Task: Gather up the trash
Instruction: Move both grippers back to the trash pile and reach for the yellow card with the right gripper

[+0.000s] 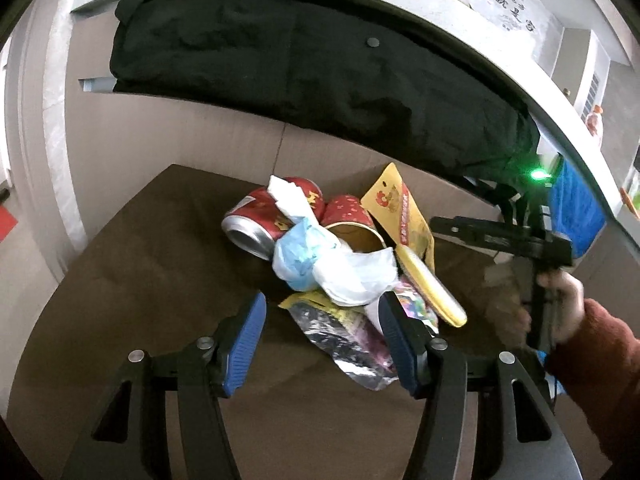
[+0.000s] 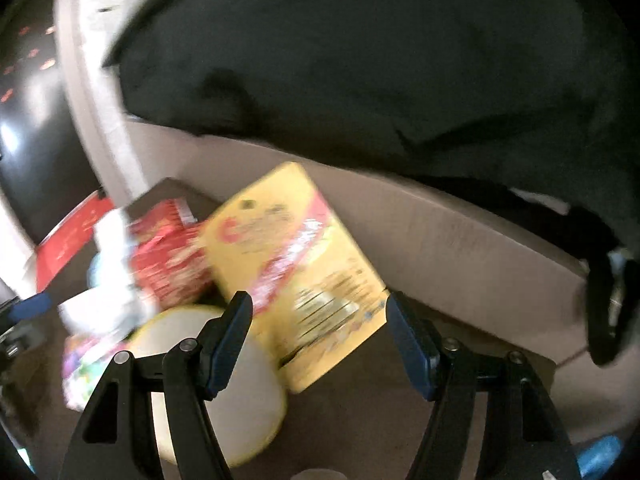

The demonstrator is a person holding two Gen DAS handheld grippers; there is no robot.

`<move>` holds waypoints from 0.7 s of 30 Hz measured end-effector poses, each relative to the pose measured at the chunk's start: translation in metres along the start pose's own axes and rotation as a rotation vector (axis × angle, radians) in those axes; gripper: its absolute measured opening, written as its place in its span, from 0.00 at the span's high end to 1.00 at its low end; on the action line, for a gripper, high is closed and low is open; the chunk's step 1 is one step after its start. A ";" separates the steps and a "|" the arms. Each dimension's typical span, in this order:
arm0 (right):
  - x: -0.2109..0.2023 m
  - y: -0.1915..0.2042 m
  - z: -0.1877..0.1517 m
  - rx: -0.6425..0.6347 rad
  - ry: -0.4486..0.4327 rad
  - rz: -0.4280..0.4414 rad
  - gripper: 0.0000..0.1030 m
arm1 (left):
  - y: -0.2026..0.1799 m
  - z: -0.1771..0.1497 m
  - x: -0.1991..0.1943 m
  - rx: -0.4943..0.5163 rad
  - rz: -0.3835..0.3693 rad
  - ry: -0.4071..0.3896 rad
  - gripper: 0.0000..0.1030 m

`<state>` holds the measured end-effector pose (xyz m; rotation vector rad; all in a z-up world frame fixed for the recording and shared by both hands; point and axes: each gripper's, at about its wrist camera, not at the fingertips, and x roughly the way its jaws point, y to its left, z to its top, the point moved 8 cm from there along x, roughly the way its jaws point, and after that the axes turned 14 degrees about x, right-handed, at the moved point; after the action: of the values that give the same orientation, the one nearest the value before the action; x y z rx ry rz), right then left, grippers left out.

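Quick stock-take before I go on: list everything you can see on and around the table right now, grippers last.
Red drink cans: two, red with gold print, lying at the back of the pile; the right one's open end faces the camera.
Yellow snack packet: one, yellow with a red stripe, leaning at the pile's right.
White plastic bag: one, crumpled, on top.
Pale blue plastic bag: one, beside the white one.
White paper scrap: one, on the cans.
Yellow-rimmed round lid: one, at the right.
Silver foil wrapper: one, at the front.
Brown table: one, under it all.
Black cloth: one, behind.
Left gripper: open, by the wrapper.
Right gripper: open, before the packet.
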<state>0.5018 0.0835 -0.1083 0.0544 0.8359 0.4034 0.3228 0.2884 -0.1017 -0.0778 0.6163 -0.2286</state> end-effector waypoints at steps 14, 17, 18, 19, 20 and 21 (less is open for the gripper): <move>0.046 0.020 -0.027 0.042 0.201 0.195 0.33 | 0.031 0.008 0.007 -0.096 -0.009 -0.053 0.42; 0.034 0.058 -0.050 -0.076 0.235 0.234 0.34 | 0.033 0.005 0.009 -0.109 -0.014 -0.041 0.42; 0.031 0.069 -0.058 -0.102 0.254 0.255 0.34 | 0.032 0.003 0.009 -0.112 -0.018 -0.038 0.42; 0.029 0.075 -0.062 -0.115 0.264 0.262 0.33 | 0.030 0.002 0.008 -0.112 -0.021 -0.035 0.42; 0.027 0.084 -0.069 -0.139 0.267 0.258 0.34 | 0.028 0.001 0.008 -0.111 -0.025 -0.032 0.42; 0.025 0.089 -0.072 -0.164 0.266 0.251 0.34 | 0.026 0.000 0.008 -0.108 -0.030 -0.028 0.42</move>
<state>0.4350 0.1674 -0.1563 -0.0480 1.0589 0.7255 0.3339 0.3118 -0.1103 -0.1946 0.5995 -0.2228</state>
